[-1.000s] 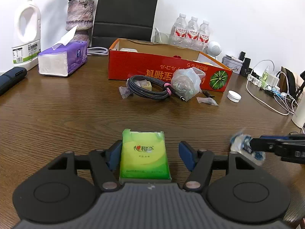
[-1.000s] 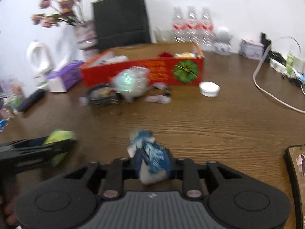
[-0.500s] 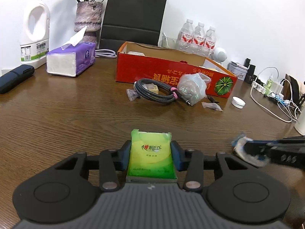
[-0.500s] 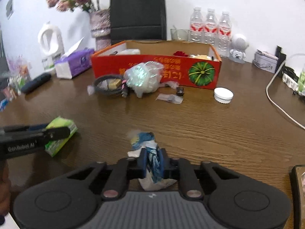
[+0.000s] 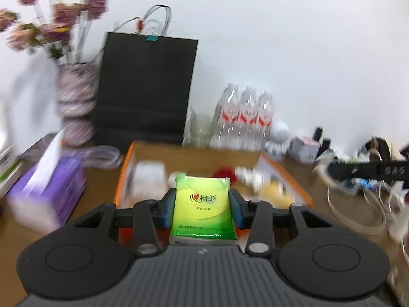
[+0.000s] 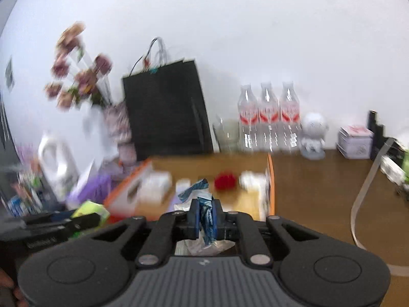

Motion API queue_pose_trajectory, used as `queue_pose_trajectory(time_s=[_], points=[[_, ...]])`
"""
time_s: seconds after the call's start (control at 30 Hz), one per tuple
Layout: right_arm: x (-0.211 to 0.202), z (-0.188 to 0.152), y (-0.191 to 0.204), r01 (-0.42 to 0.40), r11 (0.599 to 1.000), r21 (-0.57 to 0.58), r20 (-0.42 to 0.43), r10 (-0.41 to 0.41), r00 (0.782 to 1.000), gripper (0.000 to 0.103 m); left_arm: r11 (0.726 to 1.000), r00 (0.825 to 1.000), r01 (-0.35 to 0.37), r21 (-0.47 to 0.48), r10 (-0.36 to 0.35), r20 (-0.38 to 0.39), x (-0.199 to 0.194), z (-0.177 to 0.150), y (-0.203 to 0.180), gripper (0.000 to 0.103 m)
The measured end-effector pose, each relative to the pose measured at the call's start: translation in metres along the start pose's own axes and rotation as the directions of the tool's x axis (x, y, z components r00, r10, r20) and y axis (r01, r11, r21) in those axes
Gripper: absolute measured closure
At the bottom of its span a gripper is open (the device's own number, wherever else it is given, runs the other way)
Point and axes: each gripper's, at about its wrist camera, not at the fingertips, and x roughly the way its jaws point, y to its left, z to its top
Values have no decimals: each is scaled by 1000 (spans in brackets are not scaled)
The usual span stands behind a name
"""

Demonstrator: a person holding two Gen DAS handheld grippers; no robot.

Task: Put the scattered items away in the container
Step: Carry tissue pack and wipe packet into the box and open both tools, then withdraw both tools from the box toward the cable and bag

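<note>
My left gripper [image 5: 202, 204] has its jaws clamped on the green tissue pack [image 5: 202, 208], raised before the orange box [image 5: 122, 174]. My right gripper [image 6: 203, 216] pinches what looks like a blue-white wrapper [image 6: 204, 212], blurred, above the same box.

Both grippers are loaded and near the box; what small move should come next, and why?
Probably carry both a little further forward over the red box, then open. The left gripper clamps the green tissue pack and the right gripper pinches the blue-and-white wrapper near its front edge.
</note>
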Motion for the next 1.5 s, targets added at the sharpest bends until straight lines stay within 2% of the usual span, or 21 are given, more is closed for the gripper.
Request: queue_pose_trajectory(time_s=[0.07, 0.13, 0.23, 0.33, 0.4, 0.57, 0.7, 0.77, 0.83, 0.9, 0.97, 1.0, 1.1, 1.13, 1.17, 1.27, 1.3, 1.4, 1.5], points=[[42, 31, -8, 7, 1000, 25, -51, -5, 999, 94, 1000, 998, 11, -13, -11, -54, 46, 26, -3, 59], [87, 52, -14, 45, 999, 6, -125, -44, 991, 94, 999, 990, -3, -33, -2, -144, 96, 41, -4, 59], [143, 61, -21, 69, 998, 3, -236, -66, 969, 94, 997, 965, -36, -69, 16, -263, 158, 48, -2, 59], [192, 56, -22, 104, 994, -22, -332, -105, 937, 94, 994, 935, -87, -62, 60, -349, 205, 46, -3, 59], [217, 50, -26, 119, 992, -47, -386, -128, 914, 94, 995, 926, -95, -44, 72, -370, 227, 44, -2, 59], [255, 32, -33, 128, 985, -114, -476, -167, 864, 94, 992, 889, -115, -43, 84, -450, 266, 38, 1, 58], [267, 29, -36, 123, 985, -122, -482, -167, 860, 94, 994, 868, -111, -22, 86, -489, 287, 33, -1, 57], [269, 26, -36, 110, 985, -135, -477, -161, 864, 92, 994, 858, -111, -22, 84, -506, 293, 31, -1, 54], [269, 26, -35, 93, 985, -149, -472, -153, 868, 86, 993, 858, -110, -31, 79, -507, 292, 33, 1, 51], [265, 27, -34, 72, 984, -165, -457, -141, 878, 85, 994, 867, -99, -37, 68, -494, 283, 39, 3, 48], [258, 30, -31, 69, 982, -175, -468, -144, 872, 78, 995, 877, -95, -36, 67, -476, 272, 48, 5, 37], [254, 34, -30, 74, 982, -174, -471, -149, 869, 76, 995, 880, -96, -29, 71, -469, 266, 53, 6, 35], [239, 46, -26, 95, 980, -177, -468, -169, 868, 58, 994, 888, -108, -11, 91, -451, 244, 68, 8, 26], [233, 51, -24, 100, 979, -176, -464, -172, 869, 56, 993, 888, -117, 2, 105, -448, 237, 73, 8, 19], [225, 56, -22, 102, 980, -168, -458, -169, 872, 56, 992, 884, -127, 19, 122, -451, 231, 76, 8, 15], [205, 72, -14, 109, 982, -156, -446, -169, 879, 56, 984, 858, -163, 70, 177, -482, 213, 84, 7, 4], [200, 78, -11, 119, 980, -156, -447, -178, 877, 55, 981, 856, -176, 79, 192, -479, 206, 86, 6, 3], [185, 89, -5, 139, 980, -139, -476, -189, 859, 48, 975, 874, -205, 87, 222, -433, 176, 95, 5, 0], [172, 93, 1, 133, 984, -120, -504, -176, 846, 43, 975, 874, -203, 95, 224, -432, 154, 101, 2, 0]])
